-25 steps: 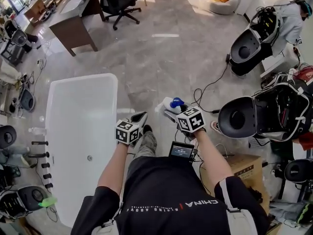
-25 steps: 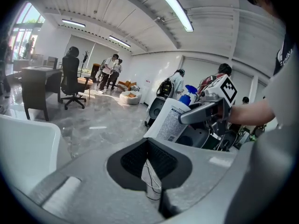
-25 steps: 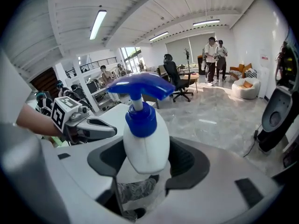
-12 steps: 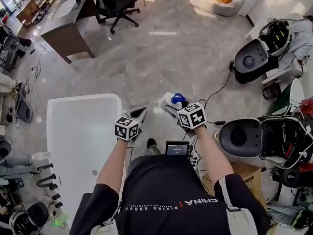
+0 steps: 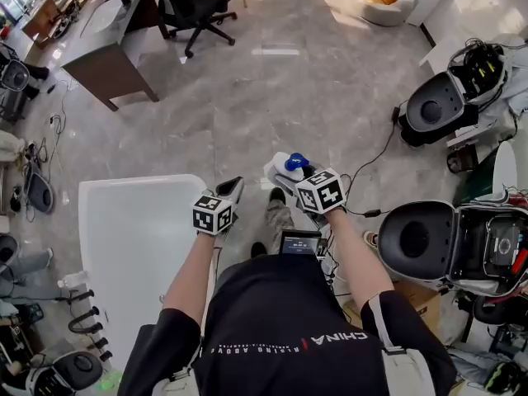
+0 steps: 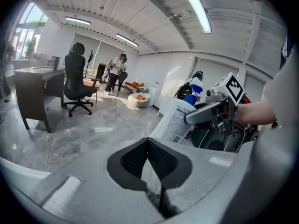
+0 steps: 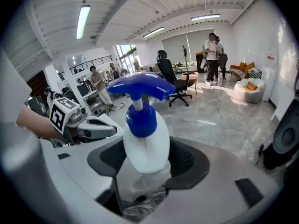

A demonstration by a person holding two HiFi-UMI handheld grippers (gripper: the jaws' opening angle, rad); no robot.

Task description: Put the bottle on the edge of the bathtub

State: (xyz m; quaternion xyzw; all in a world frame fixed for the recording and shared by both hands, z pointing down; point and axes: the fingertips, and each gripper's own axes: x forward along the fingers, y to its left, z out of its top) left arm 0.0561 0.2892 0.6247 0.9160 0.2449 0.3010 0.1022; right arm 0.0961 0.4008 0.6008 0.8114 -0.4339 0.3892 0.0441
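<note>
Between the right gripper [image 7: 145,158] fingers [image 7: 186,160] sits the clamped bottle [image 7: 145,136]; left gripper [image 6: 148,147] fingers [image 6: 164,160] meet.

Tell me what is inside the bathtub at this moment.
Only the bathtub and its bare white inner surface show; no object is visible in it. The person's left arm covers its near right side, so that part cannot be checked.

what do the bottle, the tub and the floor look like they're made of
Bottle: white, slightly glossy plastic with a blue pump, judging by its moulded look. Bathtub: smooth glossy white, likely acrylic or ceramic. Floor: polished grey veined stone or tile; it reflects light.
</note>
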